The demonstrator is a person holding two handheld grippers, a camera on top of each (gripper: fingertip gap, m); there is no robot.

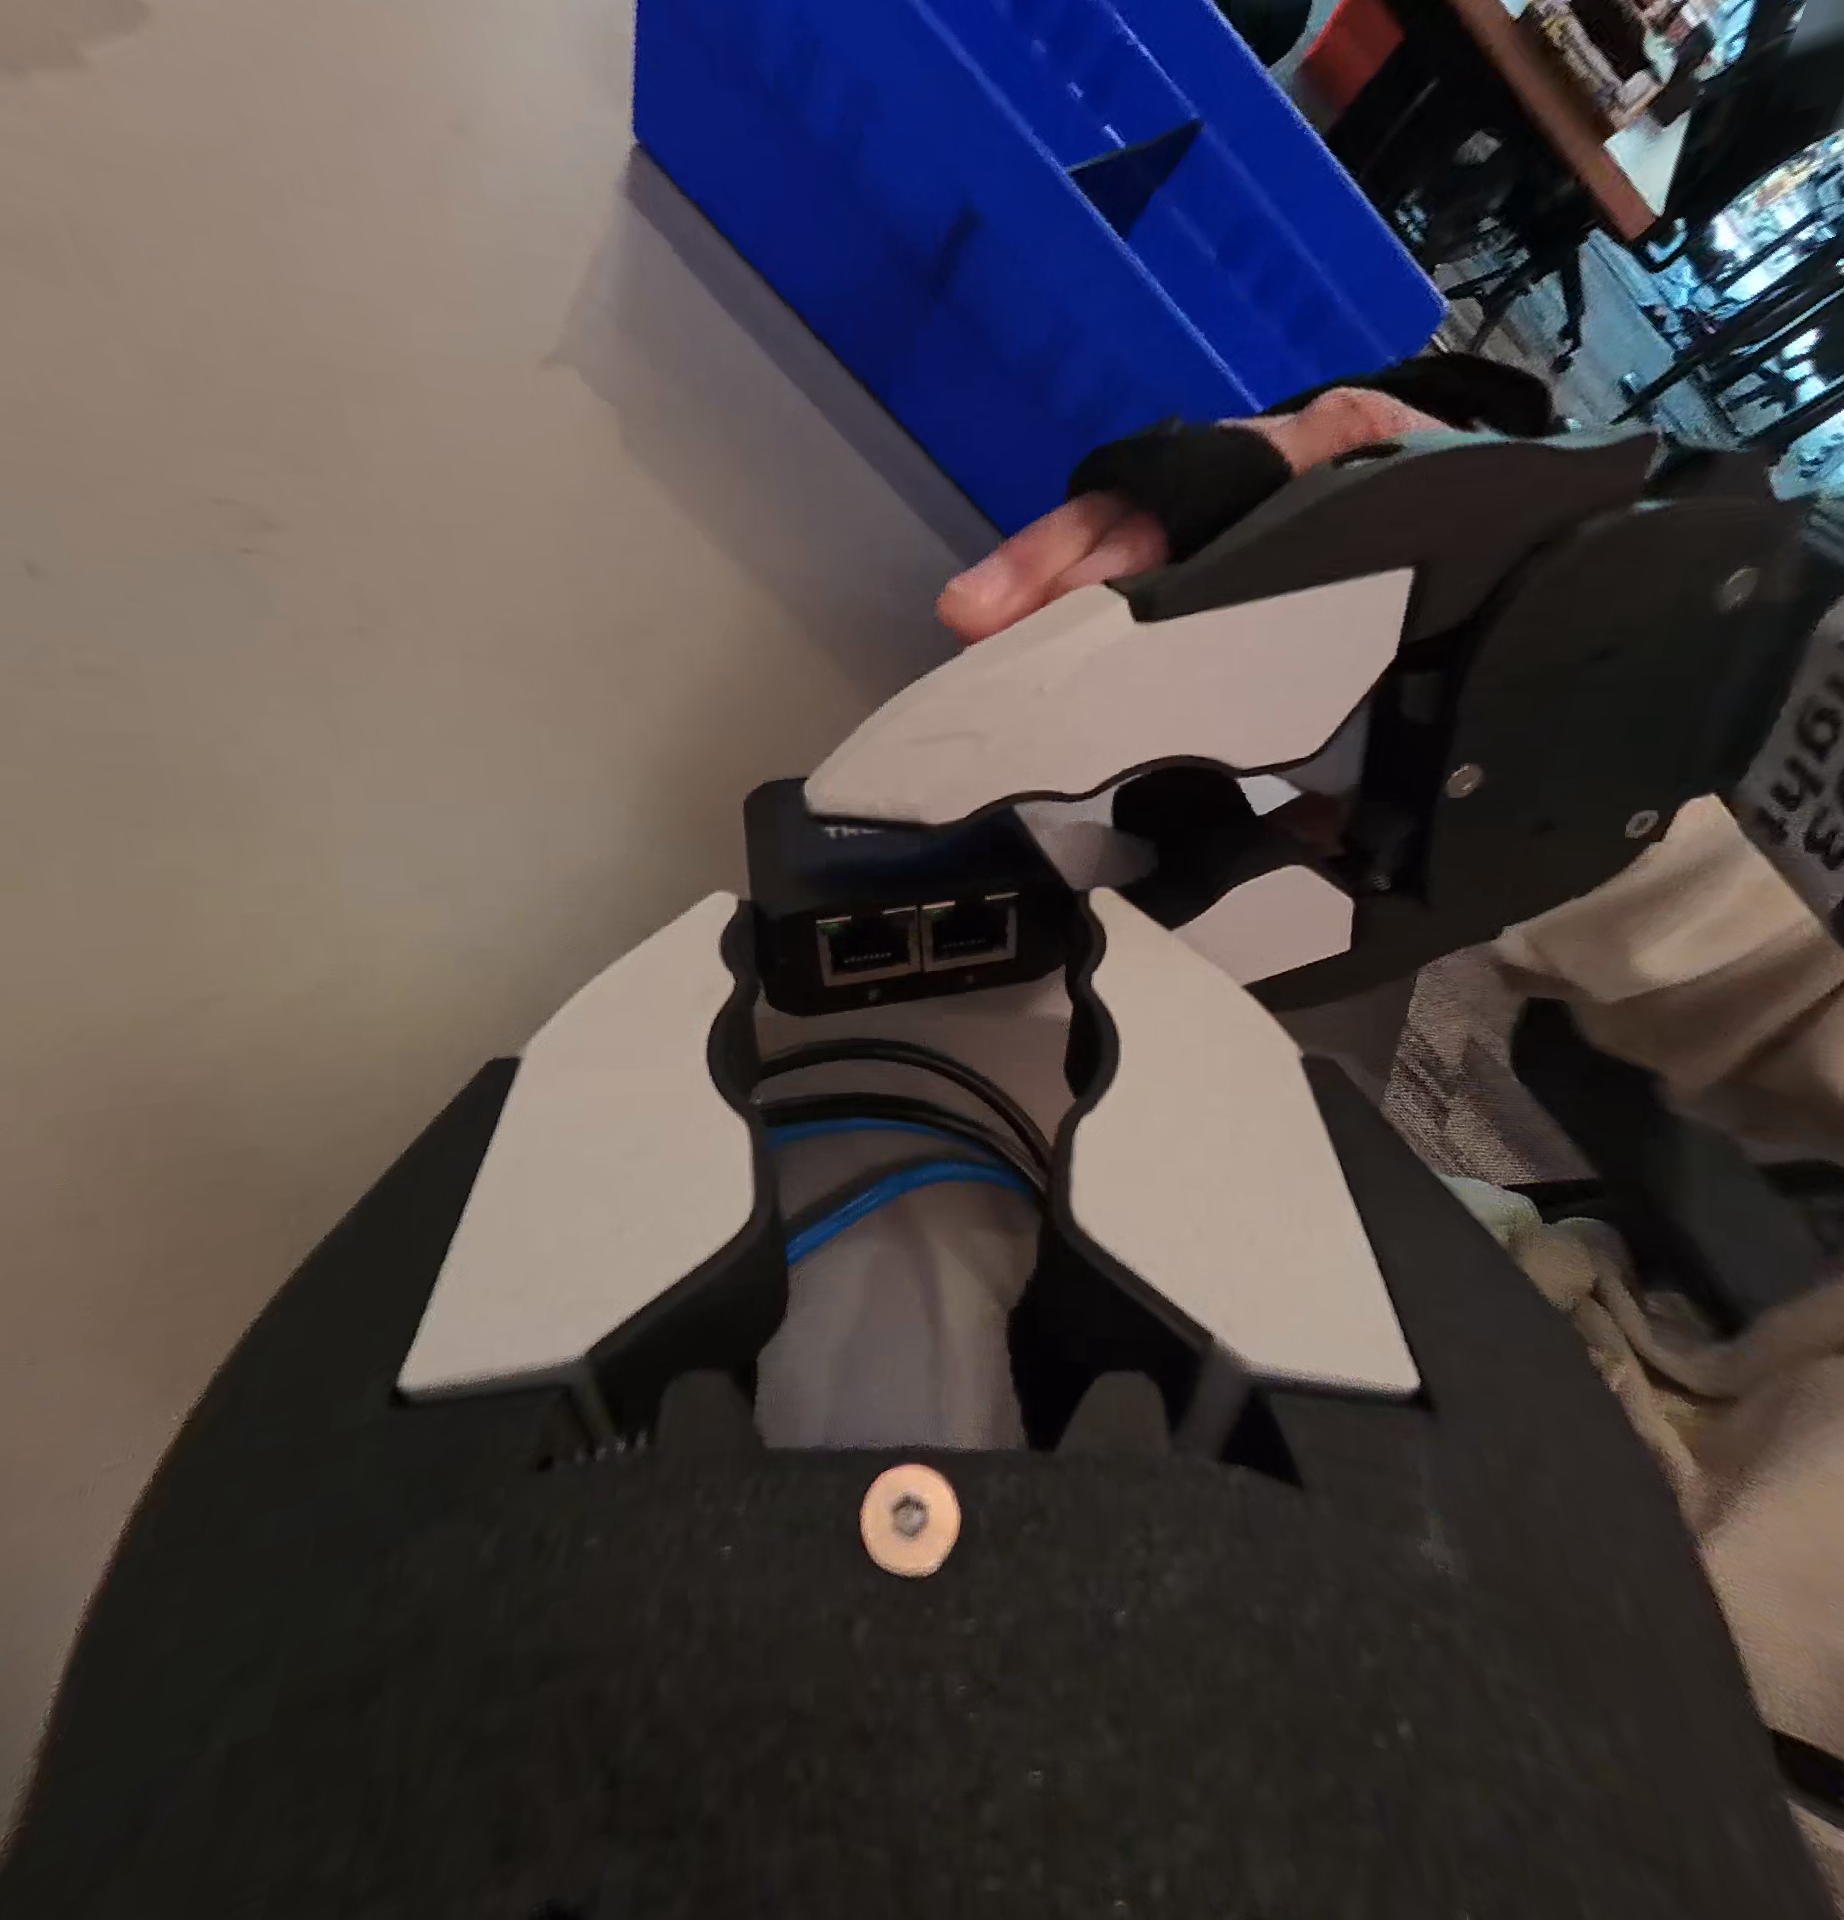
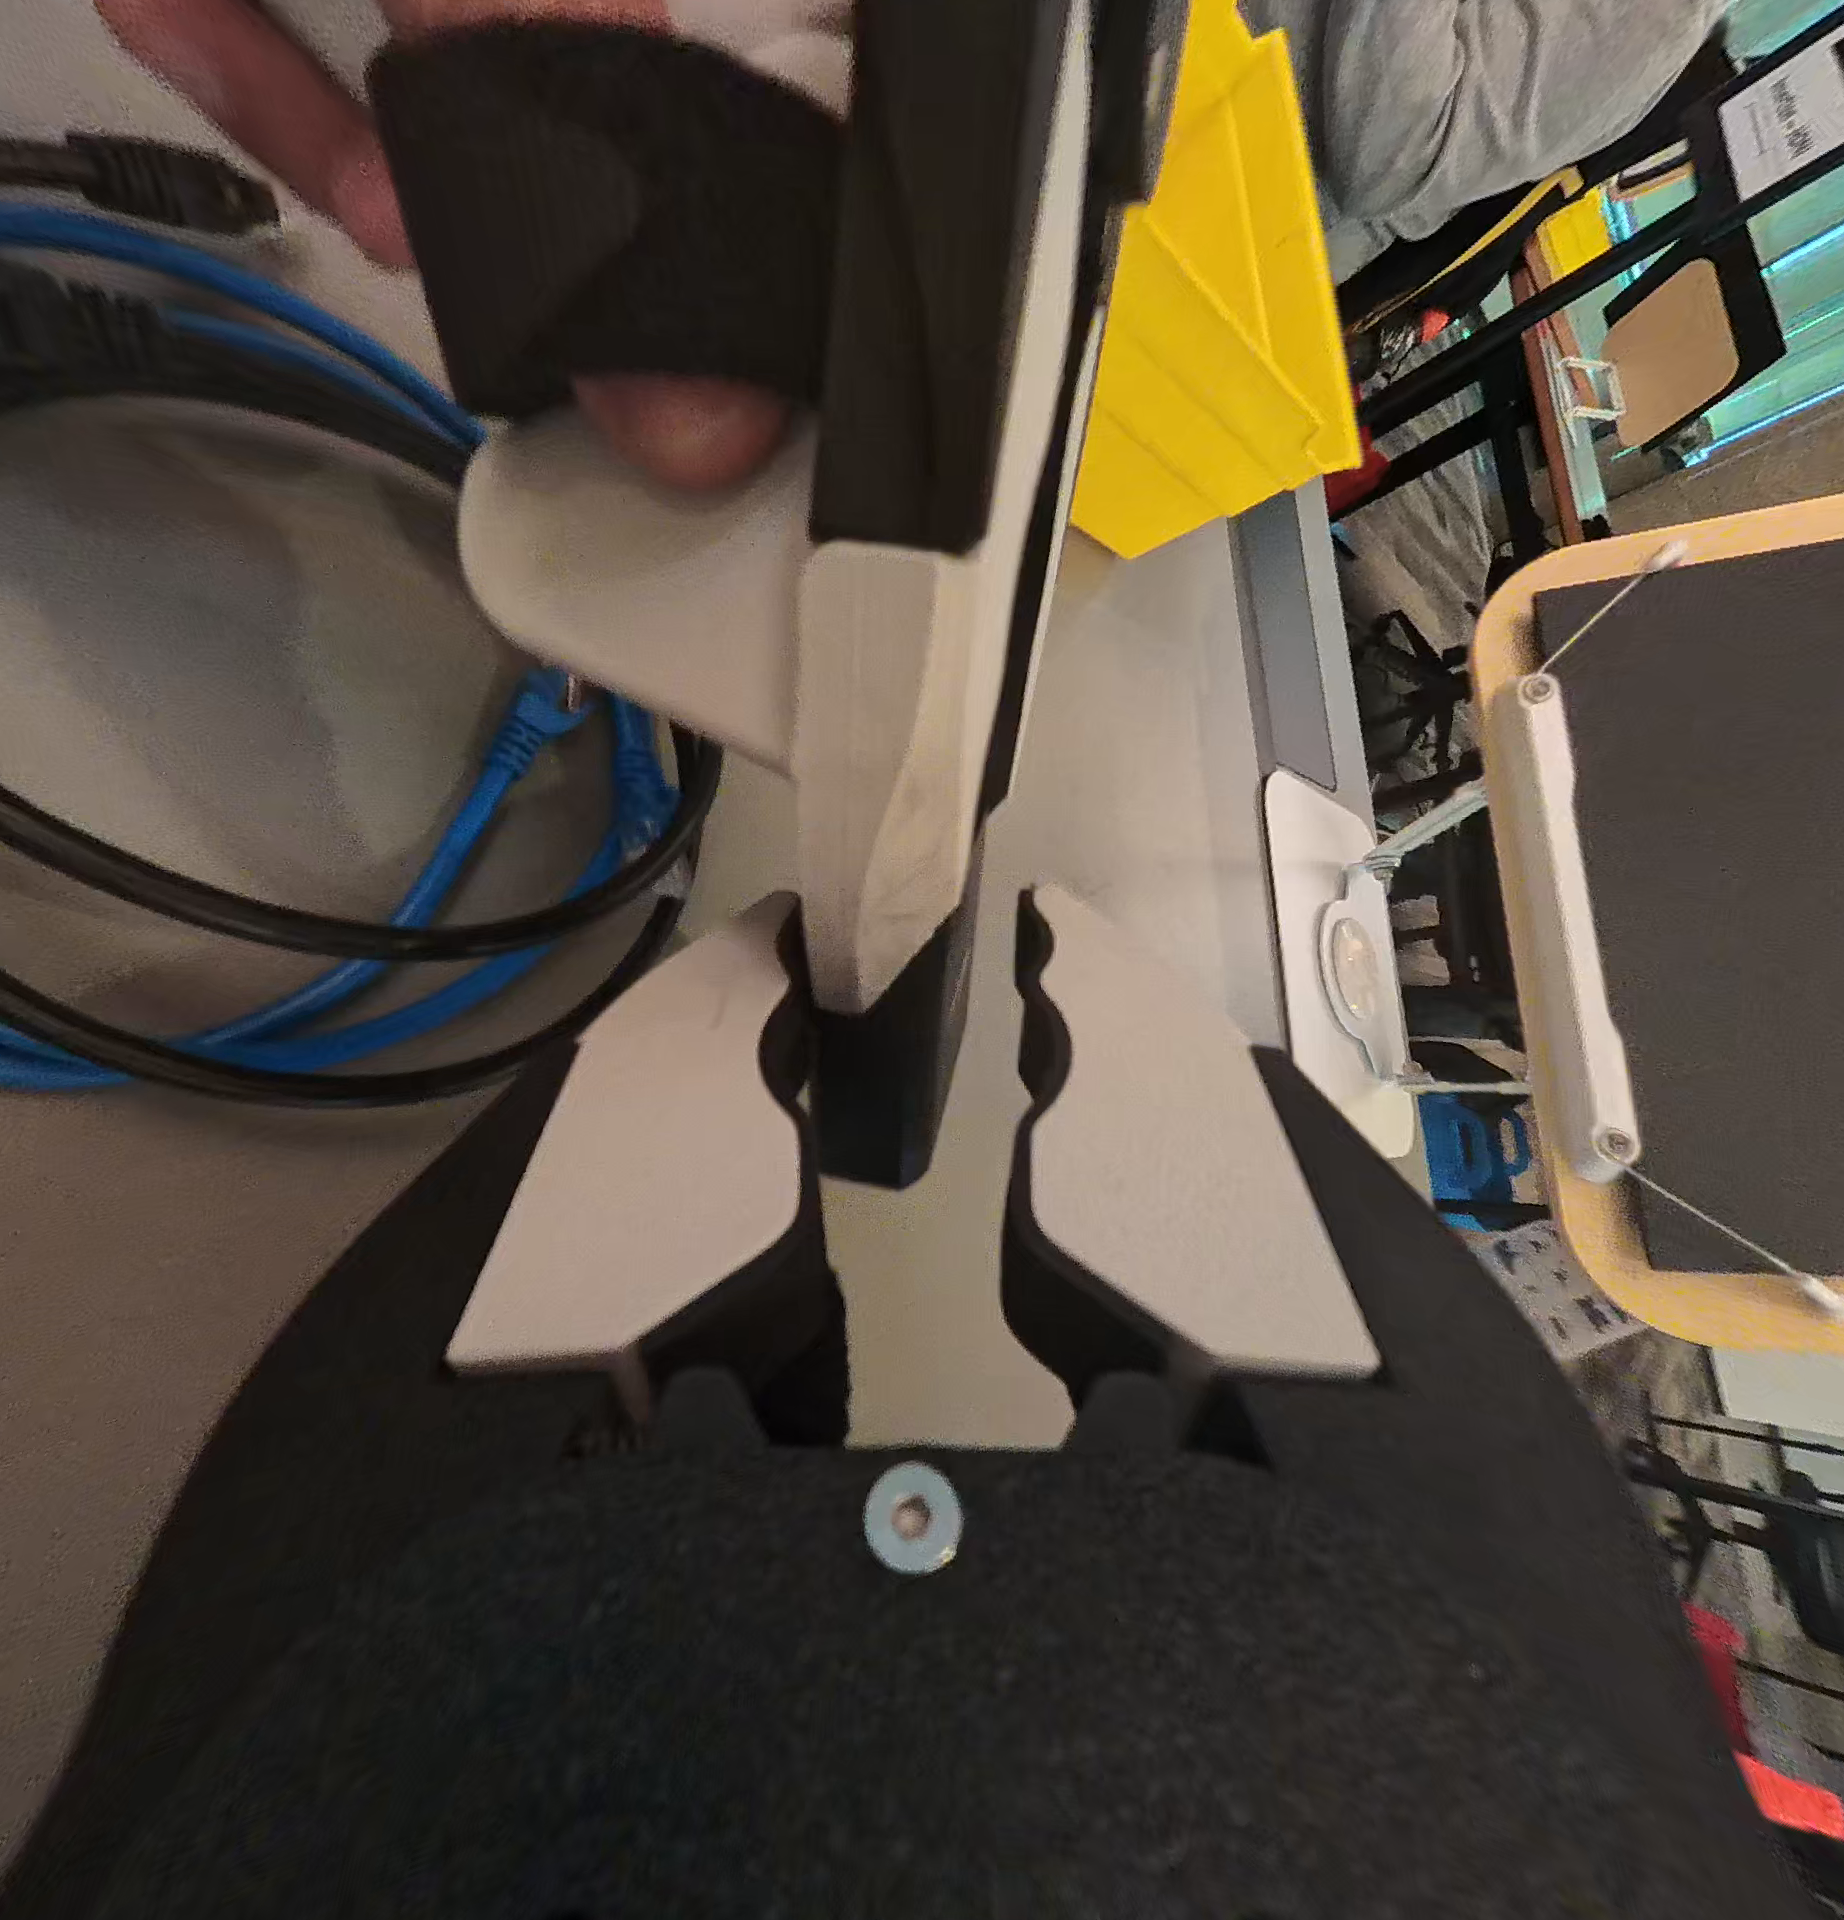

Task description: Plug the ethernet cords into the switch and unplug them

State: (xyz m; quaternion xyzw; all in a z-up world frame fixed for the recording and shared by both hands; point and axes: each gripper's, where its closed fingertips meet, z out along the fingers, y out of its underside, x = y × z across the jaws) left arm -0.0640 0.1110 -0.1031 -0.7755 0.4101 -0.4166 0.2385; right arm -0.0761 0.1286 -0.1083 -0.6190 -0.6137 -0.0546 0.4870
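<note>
Between both wide-apart tongs (image 1: 913,914) (image 2: 913,935), boxy matte-black switch (image 1: 892,935), two empty square ports, coiled blue cords (image 2: 274,1018).

I count one black switch (image 1: 887,935) on the table, with two ports on its facing side, both empty. I hold two grippers: my left gripper (image 1: 913,914) and my right gripper (image 2: 913,935), each with two fingers. Cords: at least one blue cord (image 2: 274,281) and one black cord (image 2: 274,925), both coiled in several loops; exact number cannot be determined. Bins: one blue bin (image 1: 1001,260), one yellow bin (image 2: 1209,343).
</note>
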